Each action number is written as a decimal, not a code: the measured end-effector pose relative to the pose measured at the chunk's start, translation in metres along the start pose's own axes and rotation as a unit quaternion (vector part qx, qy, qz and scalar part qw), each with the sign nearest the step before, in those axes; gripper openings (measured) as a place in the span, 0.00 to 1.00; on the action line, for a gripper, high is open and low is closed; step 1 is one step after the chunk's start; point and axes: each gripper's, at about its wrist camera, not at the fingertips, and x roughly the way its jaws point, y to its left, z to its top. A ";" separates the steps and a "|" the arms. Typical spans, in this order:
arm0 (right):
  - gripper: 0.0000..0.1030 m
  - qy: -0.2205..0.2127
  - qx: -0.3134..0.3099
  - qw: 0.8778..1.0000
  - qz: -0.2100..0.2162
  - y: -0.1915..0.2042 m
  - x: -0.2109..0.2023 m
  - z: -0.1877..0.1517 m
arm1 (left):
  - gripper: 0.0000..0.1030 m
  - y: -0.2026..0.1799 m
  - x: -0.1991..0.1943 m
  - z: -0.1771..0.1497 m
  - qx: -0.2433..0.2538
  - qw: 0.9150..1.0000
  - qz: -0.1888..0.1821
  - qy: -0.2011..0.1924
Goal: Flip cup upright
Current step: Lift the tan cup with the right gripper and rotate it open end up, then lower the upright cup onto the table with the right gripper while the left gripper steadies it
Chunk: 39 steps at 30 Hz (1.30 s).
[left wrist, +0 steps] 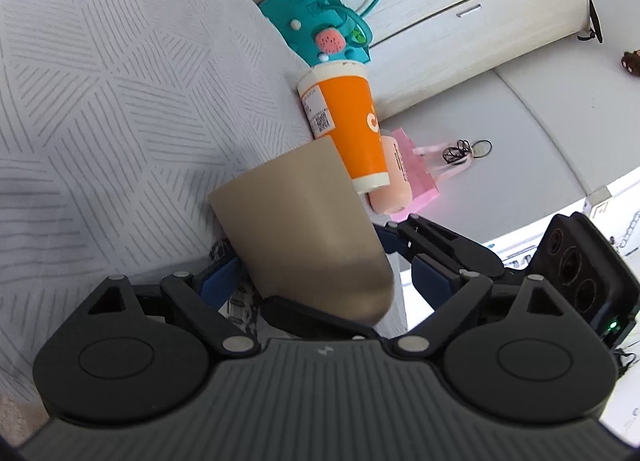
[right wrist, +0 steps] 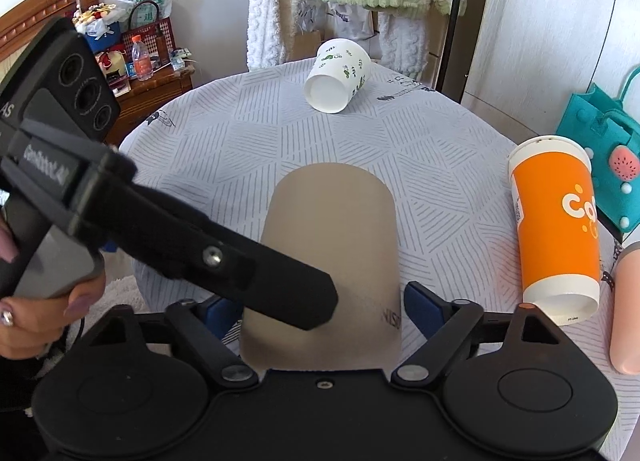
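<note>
A tan paper cup [right wrist: 332, 261] is held above the round table, base away from me in the right wrist view. It also shows in the left wrist view [left wrist: 304, 221]. My right gripper [right wrist: 322, 313] has its blue pads on both sides of the cup's lower part. My left gripper [left wrist: 316, 273] also has blue pads on both sides of the cup; one of its black fingers [right wrist: 280, 281] lies across the cup's side in the right wrist view.
An orange cup [right wrist: 556, 233] and a white patterned cup [right wrist: 336, 75] lie on their sides on the striped tablecloth [right wrist: 240, 149]. A peach bottle [right wrist: 626, 309] lies at the right edge. A teal bag [left wrist: 320, 17] and a pink bag [left wrist: 416, 169] sit on the floor.
</note>
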 end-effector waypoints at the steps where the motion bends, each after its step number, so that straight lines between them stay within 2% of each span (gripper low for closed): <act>1: 0.81 0.001 0.002 1.000 0.000 0.000 0.000 0.000 | 0.88 0.001 0.000 -0.001 0.001 1.000 0.002 -0.003; 11: 0.80 -0.016 0.037 0.999 0.002 -0.003 -0.001 -0.006 | 0.88 -0.005 0.000 -0.003 0.045 0.998 0.024 -0.023; 15: 0.80 -0.028 0.048 0.998 0.002 -0.003 -0.003 -0.009 | 0.88 -0.003 -0.002 -0.001 0.050 0.998 0.014 -0.024; 21: 0.80 -0.067 0.013 0.998 -0.009 0.004 -0.008 -0.014 | 0.87 -0.010 -0.009 -0.002 0.093 0.995 0.011 -0.039; 27: 0.80 -0.072 0.002 0.997 -0.022 0.006 -0.007 -0.007 | 0.79 -0.021 -0.018 -0.004 0.156 0.985 0.033 -0.065; 32: 0.80 -0.079 0.005 0.996 -0.027 0.005 -0.004 -0.002 | 0.76 -0.022 -0.024 0.001 0.189 0.978 0.039 -0.076; 35: 0.80 -0.088 0.003 0.996 -0.033 0.005 -0.001 0.002 | 0.76 -0.026 -0.026 0.003 0.222 0.970 0.048 -0.084; 37: 0.80 -0.091 0.002 0.995 -0.038 0.005 0.002 0.005 | 0.74 -0.031 -0.027 0.006 0.249 0.963 0.057 -0.083; 39: 0.80 -0.095 -0.003 0.994 -0.049 0.007 0.004 0.008 | 0.73 -0.031 -0.028 0.012 0.256 0.962 0.057 -0.075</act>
